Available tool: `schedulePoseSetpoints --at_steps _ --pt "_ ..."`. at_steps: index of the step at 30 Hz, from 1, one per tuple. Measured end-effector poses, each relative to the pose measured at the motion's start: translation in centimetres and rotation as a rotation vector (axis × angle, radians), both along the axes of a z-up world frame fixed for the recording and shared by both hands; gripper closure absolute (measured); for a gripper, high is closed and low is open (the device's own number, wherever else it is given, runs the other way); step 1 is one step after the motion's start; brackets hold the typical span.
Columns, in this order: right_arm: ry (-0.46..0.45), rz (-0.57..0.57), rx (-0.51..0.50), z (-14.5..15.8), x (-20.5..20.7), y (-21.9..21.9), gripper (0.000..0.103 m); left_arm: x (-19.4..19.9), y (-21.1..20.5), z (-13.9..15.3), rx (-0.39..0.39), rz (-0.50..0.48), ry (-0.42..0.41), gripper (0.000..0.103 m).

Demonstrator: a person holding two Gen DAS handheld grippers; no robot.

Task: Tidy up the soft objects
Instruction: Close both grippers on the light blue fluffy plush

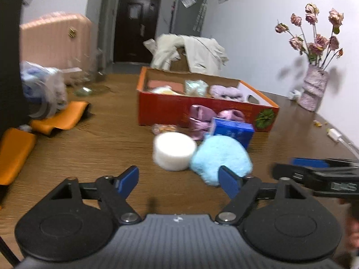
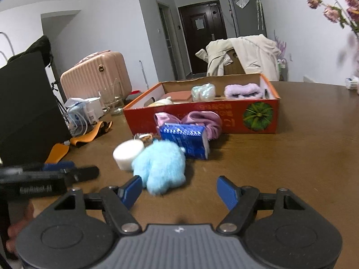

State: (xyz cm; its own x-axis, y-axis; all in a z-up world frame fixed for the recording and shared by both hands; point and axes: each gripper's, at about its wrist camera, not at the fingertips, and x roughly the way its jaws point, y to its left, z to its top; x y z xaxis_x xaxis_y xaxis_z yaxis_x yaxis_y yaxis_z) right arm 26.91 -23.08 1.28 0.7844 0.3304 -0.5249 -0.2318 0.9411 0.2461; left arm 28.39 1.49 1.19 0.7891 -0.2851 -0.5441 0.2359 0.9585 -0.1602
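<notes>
A: How far along?
B: Partly. The lilac fluffy band (image 2: 243, 90) and a pale bundle (image 2: 203, 92) sit in the red box (image 2: 233, 117).
A: What's left?
B: The blue plush (image 2: 160, 167), white roll (image 2: 128, 154) and pink pouches (image 2: 202, 121) lie on the worktop (image 2: 291, 157); left claw (image 1: 179, 179) and right claw (image 2: 179, 190) gape, empty

The table (image 2: 303, 157) looks like dark brown wood with a fine grain and a faint sheen. The light blue plush toy (image 2: 160, 168) is fluffy and matt; the white cylinder (image 1: 174, 154) beside it looks like matt foam. The pink pouches (image 1: 200, 121) are glossy satin cloth. The blue packet (image 2: 186, 140) has a printed, shiny wrapper. The red box (image 2: 224, 116) is printed cardboard, raw brown inside.
</notes>
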Motion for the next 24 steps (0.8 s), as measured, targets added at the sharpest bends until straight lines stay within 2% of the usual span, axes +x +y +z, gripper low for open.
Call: schedulePoseSetpoints --at_steps 2,6,8,9,12,13,18,24 --pt "0.015 0.009 0.021 -0.4 2.1 0.4 0.038 1.1 -0.6 -0.4 -0.026 -0.028 0.025 0.039" --pt "0.035 0.015 0.078 -1.4 5.3 0.7 0.043 3.2 -1.7 -1.4 -0.073 -0.069 0.069 0.046" --pt "0.060 0.010 0.094 -2.1 6.7 0.7 0.047 4.2 -2.1 -2.0 -0.091 -0.082 0.104 0.057" --pt "0.067 0.011 0.100 -2.4 7.1 0.8 0.049 4.6 -2.3 -2.3 -0.100 -0.091 0.119 0.059" --pt "0.090 0.042 0.157 -3.1 7.9 0.7 0.062 5.0 -2.7 -2.8 -0.135 -0.116 0.147 0.079" --pt "0.095 0.050 0.176 -3.2 7.9 0.6 0.069 5.0 -2.7 -2.9 -0.142 -0.117 0.152 0.080" --pt "0.097 0.055 0.166 -2.7 6.4 0.5 0.071 3.5 -3.3 -2.4 -0.140 -0.111 0.151 0.084" --pt "0.094 0.046 0.148 -2.1 0.9 -0.6 0.073 -1.1 -4.4 -2.3 -0.127 -0.147 0.165 0.084"
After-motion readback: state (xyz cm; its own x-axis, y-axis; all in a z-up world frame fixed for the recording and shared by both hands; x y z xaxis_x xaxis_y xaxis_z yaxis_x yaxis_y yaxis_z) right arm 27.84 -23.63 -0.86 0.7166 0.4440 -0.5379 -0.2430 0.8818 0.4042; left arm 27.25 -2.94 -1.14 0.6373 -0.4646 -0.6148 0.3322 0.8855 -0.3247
